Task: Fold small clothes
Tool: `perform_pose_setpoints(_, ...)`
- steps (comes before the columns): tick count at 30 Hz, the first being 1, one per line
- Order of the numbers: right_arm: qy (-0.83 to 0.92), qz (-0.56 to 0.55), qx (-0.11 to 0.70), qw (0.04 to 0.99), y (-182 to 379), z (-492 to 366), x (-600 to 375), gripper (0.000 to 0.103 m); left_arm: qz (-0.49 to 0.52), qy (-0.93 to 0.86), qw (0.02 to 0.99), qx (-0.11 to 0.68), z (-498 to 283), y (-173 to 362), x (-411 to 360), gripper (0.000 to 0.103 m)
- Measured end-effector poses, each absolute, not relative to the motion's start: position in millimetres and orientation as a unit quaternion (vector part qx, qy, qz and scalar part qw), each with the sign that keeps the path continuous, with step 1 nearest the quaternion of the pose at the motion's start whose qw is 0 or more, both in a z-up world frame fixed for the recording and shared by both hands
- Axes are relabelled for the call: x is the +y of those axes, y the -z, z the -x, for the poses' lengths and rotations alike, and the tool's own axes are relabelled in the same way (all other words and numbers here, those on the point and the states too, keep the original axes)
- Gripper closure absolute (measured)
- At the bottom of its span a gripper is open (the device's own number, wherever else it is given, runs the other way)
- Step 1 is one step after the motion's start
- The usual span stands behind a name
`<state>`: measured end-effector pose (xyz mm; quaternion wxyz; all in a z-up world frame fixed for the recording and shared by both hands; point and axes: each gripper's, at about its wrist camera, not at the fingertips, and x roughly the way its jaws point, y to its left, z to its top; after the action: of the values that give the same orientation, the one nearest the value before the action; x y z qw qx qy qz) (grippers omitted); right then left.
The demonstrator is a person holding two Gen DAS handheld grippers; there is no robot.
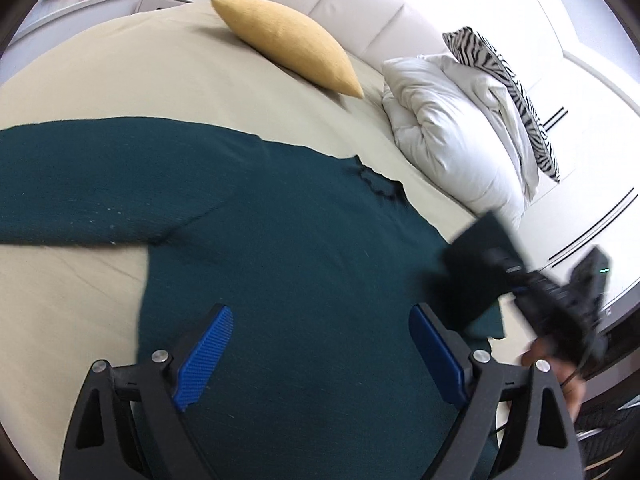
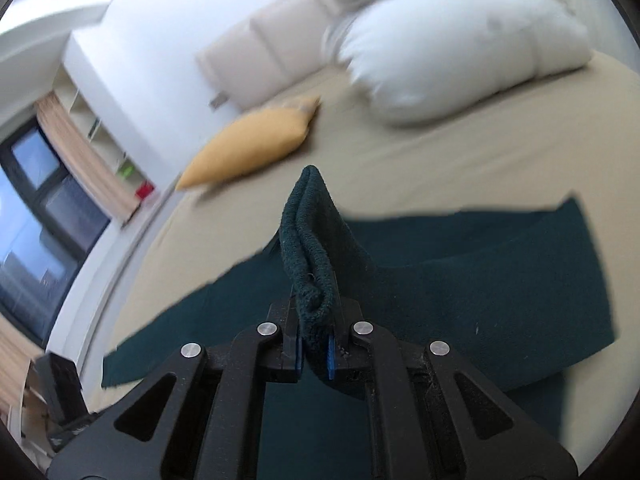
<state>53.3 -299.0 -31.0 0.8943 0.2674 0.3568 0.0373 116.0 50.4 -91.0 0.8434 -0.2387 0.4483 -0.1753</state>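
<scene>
sweater (image 2: pixel 460 264) edge pinched in right tool (image 2: pixel 314 354); left tool (image 1: pixel 320 354) gapes above it.

Spread flat on the bed (image 1: pixel 100 68): a sweater (image 1: pixel 280 240), one sleeve stretched out to the left. Beyond the sweater, toward the headboard (image 1: pixel 360 4), a cushion (image 1: pixel 288 44). Right of the cushion, a bunched duvet (image 1: pixel 448 120), with a striped pillow (image 1: pixel 508 76) behind it. Above the sweater's near part, the left gripper (image 1: pixel 320 356); at its right edge, the right gripper (image 2: pixel 314 354).

I'm seeing bright daylight, prob. from window (image 2: pixel 36 208); fisheye's bending edges, motion blur's smearing right gripper (image 1: pixel 560 292) and pillows (image 2: pixel 460 56).
</scene>
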Motion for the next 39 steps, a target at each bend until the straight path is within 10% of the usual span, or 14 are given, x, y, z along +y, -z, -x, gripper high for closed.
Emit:
perform_pose_setpoints(4,-0.060,-0.263,0.410,0.871,85,-78,-253,0.089,0.243,0.181,0.840,0.451,-125,97,52,0.012)
perform_pose_setpoints(7,-0.067,-0.275,0.425,0.860,106,-69,-252,0.050,0.244,0.190,0.833,0.459,-135,103,41,0.012)
perform_pose_setpoints(10,-0.070,-0.294,0.395,0.867,99,-34,-269,0.035,0.240,0.204,0.826,0.468,-149,106,16,0.012)
perform_pose_setpoints(16,-0.030,-0.325,0.357,0.875,88,39,-336,0.035,0.181,0.227,0.812,0.507,-184,119,-57,0.013)
perform_pose_setpoints(20,-0.005,-0.398,0.361,0.844,110,61,-399,0.034,0.146,0.212,0.811,0.525,-199,132,-86,0.037)
perform_pose_setpoints(24,-0.013,-0.478,0.339,0.810,135,86,-433,0.036,0.127,0.203,0.815,0.528,-204,129,-92,0.090)
perform_pose_setpoints(39,0.003,-0.577,0.342,0.742,148,73,-409,0.036,0.162,0.200,0.852,0.456,-225,103,-48,0.092)
